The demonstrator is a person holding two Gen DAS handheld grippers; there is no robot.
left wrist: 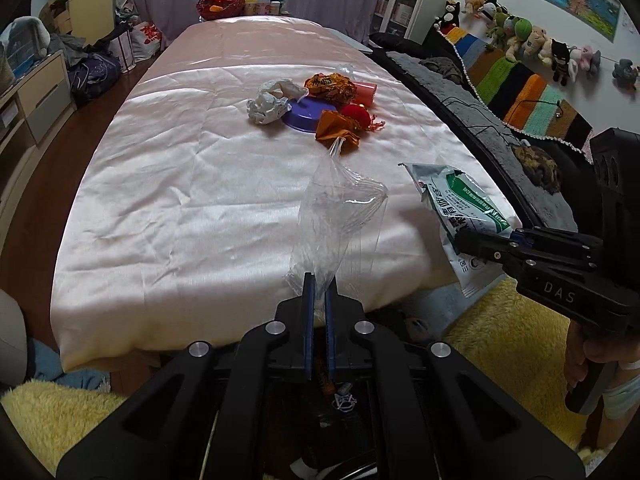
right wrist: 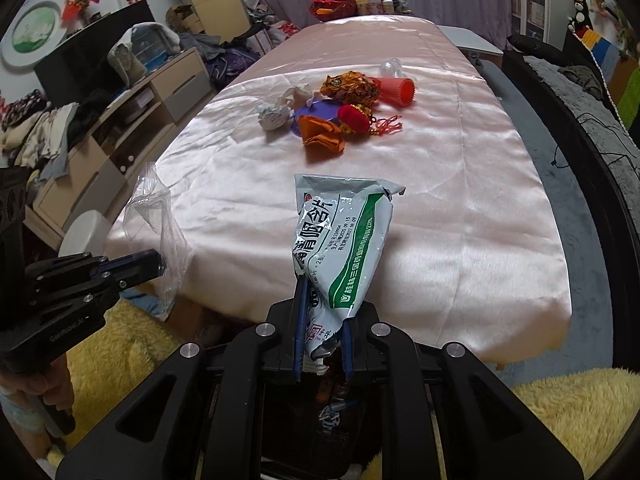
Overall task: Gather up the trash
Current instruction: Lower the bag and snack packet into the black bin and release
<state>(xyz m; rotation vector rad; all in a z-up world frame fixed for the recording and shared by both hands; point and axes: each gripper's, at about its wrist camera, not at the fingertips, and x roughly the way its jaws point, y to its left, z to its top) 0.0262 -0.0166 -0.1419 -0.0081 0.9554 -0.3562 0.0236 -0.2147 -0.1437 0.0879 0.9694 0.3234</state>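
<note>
My left gripper (left wrist: 319,280) is shut on a clear plastic bag (left wrist: 340,216) held above the near end of the pink-covered table (left wrist: 180,200); it also shows in the right wrist view (right wrist: 160,268) with the bag (right wrist: 156,216). My right gripper (right wrist: 322,308) is shut on a silver and green foil packet (right wrist: 344,236), also seen in the left wrist view (left wrist: 460,204). A pile of trash lies mid-table: crumpled white paper (left wrist: 268,102), orange wrappers (left wrist: 334,88), a purple lid (left wrist: 302,114), a red ornament (left wrist: 356,114), a red cup (right wrist: 400,90).
A red basket and bottles (left wrist: 240,0) stand at the table's far end. A dark sofa with a striped blanket (left wrist: 520,92) runs along the right. Drawers with clothes (right wrist: 120,112) stand on the left. Yellow fluffy rug (left wrist: 508,340) lies below the near edge.
</note>
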